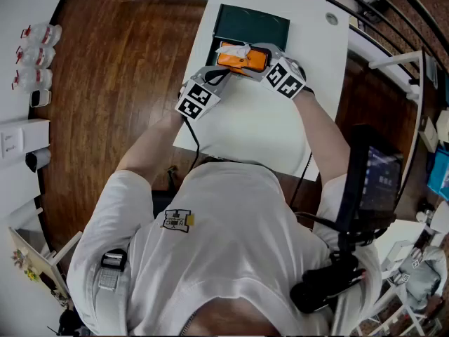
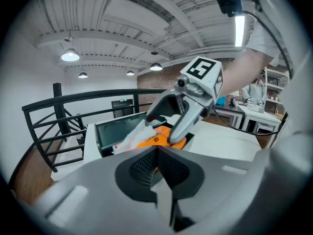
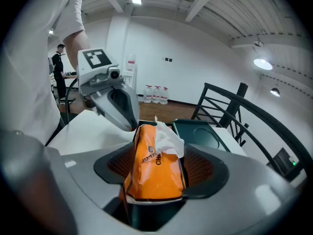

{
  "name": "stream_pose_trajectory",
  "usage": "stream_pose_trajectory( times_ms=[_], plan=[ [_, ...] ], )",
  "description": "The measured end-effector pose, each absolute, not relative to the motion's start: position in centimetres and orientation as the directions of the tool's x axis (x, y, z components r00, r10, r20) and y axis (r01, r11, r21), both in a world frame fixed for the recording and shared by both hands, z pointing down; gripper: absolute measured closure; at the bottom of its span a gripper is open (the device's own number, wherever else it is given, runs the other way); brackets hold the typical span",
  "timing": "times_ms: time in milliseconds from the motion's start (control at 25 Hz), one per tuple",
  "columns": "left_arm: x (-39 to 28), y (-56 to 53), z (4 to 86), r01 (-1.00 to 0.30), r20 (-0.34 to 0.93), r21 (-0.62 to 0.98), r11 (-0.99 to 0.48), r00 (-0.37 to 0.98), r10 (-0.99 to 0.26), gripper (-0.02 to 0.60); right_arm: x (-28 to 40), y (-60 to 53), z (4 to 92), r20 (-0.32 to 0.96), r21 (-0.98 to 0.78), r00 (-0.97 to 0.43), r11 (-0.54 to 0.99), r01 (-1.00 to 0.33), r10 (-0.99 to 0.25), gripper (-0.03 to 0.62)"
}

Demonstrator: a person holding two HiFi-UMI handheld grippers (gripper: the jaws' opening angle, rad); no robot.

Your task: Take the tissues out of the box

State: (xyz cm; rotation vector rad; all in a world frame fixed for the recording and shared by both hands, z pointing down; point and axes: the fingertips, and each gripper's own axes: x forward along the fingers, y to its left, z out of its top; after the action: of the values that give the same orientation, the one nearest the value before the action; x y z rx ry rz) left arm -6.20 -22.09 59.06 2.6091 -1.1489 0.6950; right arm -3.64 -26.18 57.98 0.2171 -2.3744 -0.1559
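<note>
Orange film marks the tissue pack [image 1: 244, 60] in the head view. It sits at the near edge of the dark green box [image 1: 252, 24] on the white table [image 1: 252, 125], with a white tissue [image 1: 235, 48] puffing from its top. The left gripper [image 1: 216, 74] meets the pack on the box's near-left side and the right gripper [image 1: 261, 56] on its near-right side. In the left gripper view, the left gripper's jaws are closed to a slit with a sliver of orange at the seam. We read that as a pinch on the pack's thin end, though the hold looks slight. Beyond them the pack [image 2: 159, 140] lies against the front of the box [image 2: 115, 131], under the right gripper [image 2: 172, 126]. In the right gripper view, the jaws stand well apart and the pack [image 3: 156, 155] fills the gap, its sides pressed against both dark pads. We take this as a firm clamp that carries the pack in front of the box [image 3: 203, 133]. The left gripper [image 3: 128, 124] touches the pack's far corner. We judge the pack to be nearly clear of the box. The soft film could slide out of the left gripper's narrow pinch, and the pack would then swing on the right gripper alone. If the two grippers pull apart, the film could tear. The loose tissue [image 3: 168, 140] could snag on the box rim and drag out.
</note>
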Motion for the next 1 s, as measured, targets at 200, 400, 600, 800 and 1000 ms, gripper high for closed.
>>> stream_pose_trajectory(
  times_ms=[200,400,600,800,1000],
  plan=[
    [-6.6,-25.9,58.4,-0.750,0.493,0.010,-0.661,0.579,-0.650,0.581,-4.0,-27.2,59.8,0.709,0.161,-0.688,0.985,-0.057,-0.155,0.261],
    [-6.4,-26.3,59.6,-0.751,0.517,0.040,-0.659,0.580,-0.630,0.581,-4.2,-27.2,60.6,0.720,0.079,-0.689,0.996,-0.045,-0.088,0.285],
    [-6.3,-26.6,60.1,-0.754,0.519,0.046,-0.655,0.578,-0.630,0.581,-4.1,-27.1,61.3,0.723,0.024,-0.690,0.999,-0.037,-0.042,0.335],
    [-6.0,-26.8,59.9,-0.756,0.511,0.038,-0.653,0.576,-0.638,0.581,-3.8,-27.2,61.0,0.739,0.025,-0.673,0.999,-0.022,-0.033,0.408],
    [-6.3,-26.7,58.9,-0.762,0.492,0.030,-0.647,0.574,-0.654,0.581,-4.0,-27.2,59.8,0.728,0.070,-0.682,0.997,-0.026,-0.069,0.416]
  ],
)
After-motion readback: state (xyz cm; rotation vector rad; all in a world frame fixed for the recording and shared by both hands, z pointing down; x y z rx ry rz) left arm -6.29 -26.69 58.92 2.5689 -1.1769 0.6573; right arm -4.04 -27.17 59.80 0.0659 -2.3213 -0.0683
